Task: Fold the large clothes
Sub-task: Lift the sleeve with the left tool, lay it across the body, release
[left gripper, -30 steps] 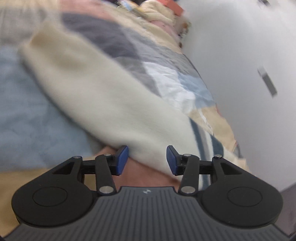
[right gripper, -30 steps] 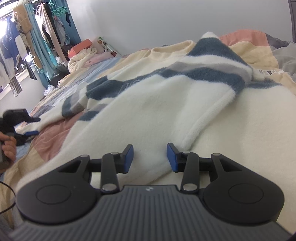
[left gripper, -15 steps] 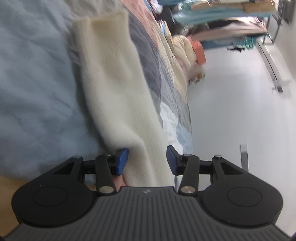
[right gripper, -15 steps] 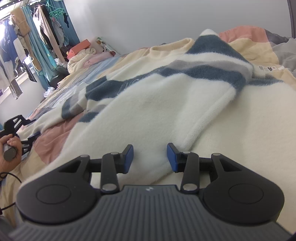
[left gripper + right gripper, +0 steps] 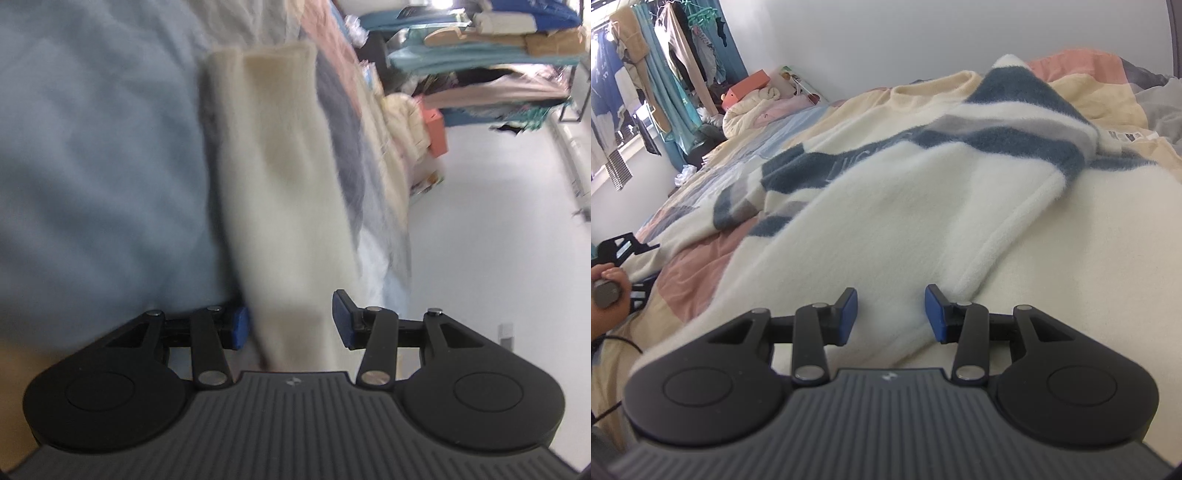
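Sweater (image 5: 886, 206) lettering unreadable; left gripper (image 5: 288, 321) jaws straddle its sleeve (image 5: 280, 177), right gripper (image 5: 890, 310) jaws parted, empty.

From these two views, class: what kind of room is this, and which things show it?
Most likely a bedroom: a patchwork quilt covers a bed, clothes hang on a rail by the window, and a fluffy striped sweater lies spread for folding.

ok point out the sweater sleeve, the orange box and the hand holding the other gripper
sweater sleeve (image 5: 288, 192), left wrist view, on the cream fabric midway along the sleeve
orange box (image 5: 748, 88), right wrist view, on its slanted top face
hand (image 5: 611, 295), right wrist view, on the fingers wrapped round the grey handle
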### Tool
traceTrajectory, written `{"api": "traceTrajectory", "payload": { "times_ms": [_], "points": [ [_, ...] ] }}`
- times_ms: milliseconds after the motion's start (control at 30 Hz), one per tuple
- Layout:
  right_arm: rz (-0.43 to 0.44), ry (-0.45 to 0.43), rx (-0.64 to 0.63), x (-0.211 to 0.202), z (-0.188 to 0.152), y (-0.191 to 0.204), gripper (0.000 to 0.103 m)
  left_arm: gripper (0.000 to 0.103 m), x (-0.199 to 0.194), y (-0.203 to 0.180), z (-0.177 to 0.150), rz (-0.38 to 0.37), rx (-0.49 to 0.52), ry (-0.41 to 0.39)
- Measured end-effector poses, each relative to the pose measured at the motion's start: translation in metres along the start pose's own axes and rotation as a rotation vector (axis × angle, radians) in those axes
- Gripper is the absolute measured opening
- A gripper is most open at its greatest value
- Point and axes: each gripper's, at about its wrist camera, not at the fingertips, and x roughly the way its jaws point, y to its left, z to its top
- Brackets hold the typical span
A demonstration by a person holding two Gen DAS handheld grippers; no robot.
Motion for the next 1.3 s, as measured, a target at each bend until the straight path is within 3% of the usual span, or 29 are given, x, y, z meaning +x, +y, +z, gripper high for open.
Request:
{"api": "traceTrajectory", "payload": {
  "times_ms": [67, 233, 300, 367, 467, 533, 667, 833, 1067, 1167, 1300],
  "points": [
    [0.001, 0.001, 0.001, 0.000, 0.000, 0.000, 0.042, 0.051, 0.001, -0.003, 0.006, -0.053, 0.021, -0.027],
    [0.001, 0.001, -0.001, 0.001, 0.000, 0.000, 0.042, 0.050, 0.011, -0.012, 0.009, -0.034, 0.120, -0.065],
    [-0.001, 0.003, -0.001, 0.002, 0.000, 0.000, 0.043, 0.037, 0.017, -0.022, 0.005, 0.037, 0.174, -0.084],
    [-0.006, 0.007, -0.014, 0.002, 0.000, 0.002, 0.043, 0.016, 0.006, -0.027, 0.000, 0.102, 0.259, -0.160],
    [-0.007, 0.018, -0.025, -0.001, 0.002, 0.003, 0.043, 0.011, -0.009, -0.037, -0.007, 0.111, 0.320, -0.222],
    [-0.003, 0.020, -0.016, -0.002, 0.003, 0.001, 0.043, 0.010, -0.015, -0.053, -0.013, 0.085, 0.385, -0.251],
    [-0.002, 0.029, -0.006, 0.000, 0.005, 0.000, 0.043, 0.010, -0.036, -0.090, -0.034, -0.052, 0.519, -0.259],
    [0.002, 0.041, 0.009, 0.000, 0.010, 0.001, 0.046, 0.010, -0.055, -0.142, -0.078, -0.175, 0.719, -0.279],
    [0.029, 0.006, 0.068, -0.014, 0.019, -0.002, 0.046, 0.010, -0.085, -0.208, -0.163, -0.329, 0.901, -0.206],
    [0.037, -0.022, 0.082, -0.026, 0.021, -0.005, 0.046, 0.010, -0.104, -0.225, -0.204, -0.384, 0.984, -0.196],
    [0.035, -0.071, 0.117, -0.047, 0.026, -0.014, 0.046, 0.010, -0.130, -0.240, -0.271, -0.472, 1.094, -0.114]
  ]
}}
